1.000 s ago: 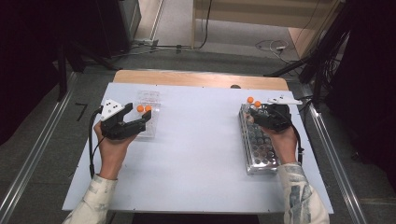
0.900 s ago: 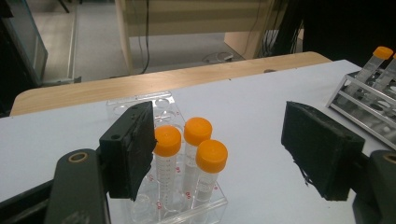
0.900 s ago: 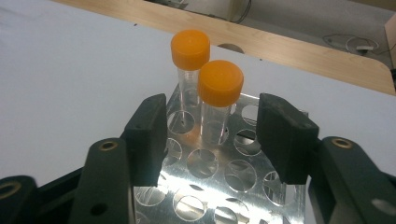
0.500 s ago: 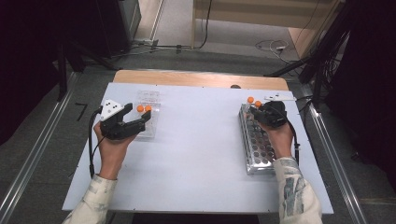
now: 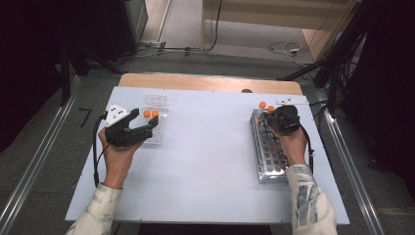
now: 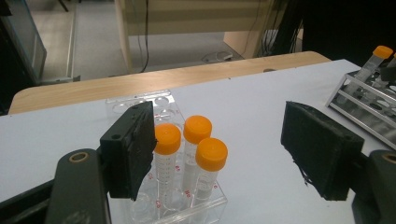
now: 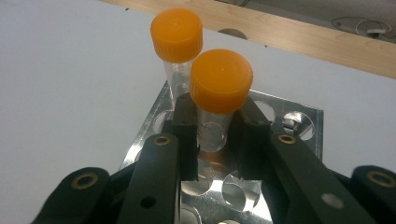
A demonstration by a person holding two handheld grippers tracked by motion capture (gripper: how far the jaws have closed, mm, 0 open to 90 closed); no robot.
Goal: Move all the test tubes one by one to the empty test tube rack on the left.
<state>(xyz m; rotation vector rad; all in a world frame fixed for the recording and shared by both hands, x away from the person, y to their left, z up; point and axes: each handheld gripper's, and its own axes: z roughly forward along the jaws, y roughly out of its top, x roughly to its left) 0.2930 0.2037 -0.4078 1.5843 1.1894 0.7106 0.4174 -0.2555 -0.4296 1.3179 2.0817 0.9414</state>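
Right gripper (image 5: 280,117) sits over the far end of the metal rack (image 5: 269,161) on the right side of the bench (image 5: 205,161). In the right gripper view its jaws have just been closing and now pinch the clear body of the nearer tube (image 7: 217,93), just under its orange cap. That tube stands upright, long axis vertical, foot down in a rack hole. A second capped tube (image 7: 177,39) stands just beyond it, close but not between the jaws.

The relation that matters: the tube is upright and gripped from the side, so any lift looks like it must go straight up along the tube's axis to clear the hole without knocking its neighbour.

The right hand (image 5: 292,144) lies along the rack, forearm coming in from the near edge, gripper pointing away from the person.

Left gripper (image 5: 131,131) rests at the left side of the bench, jaws spread, holding nothing. Just beyond it a clear plastic rack (image 6: 168,205) carries three orange-capped tubes (image 6: 198,154), all upright. The left jaw sits close beside one cap; whether it touches I cannot tell.

Right hand is plainly the nearer one to the metal rack.
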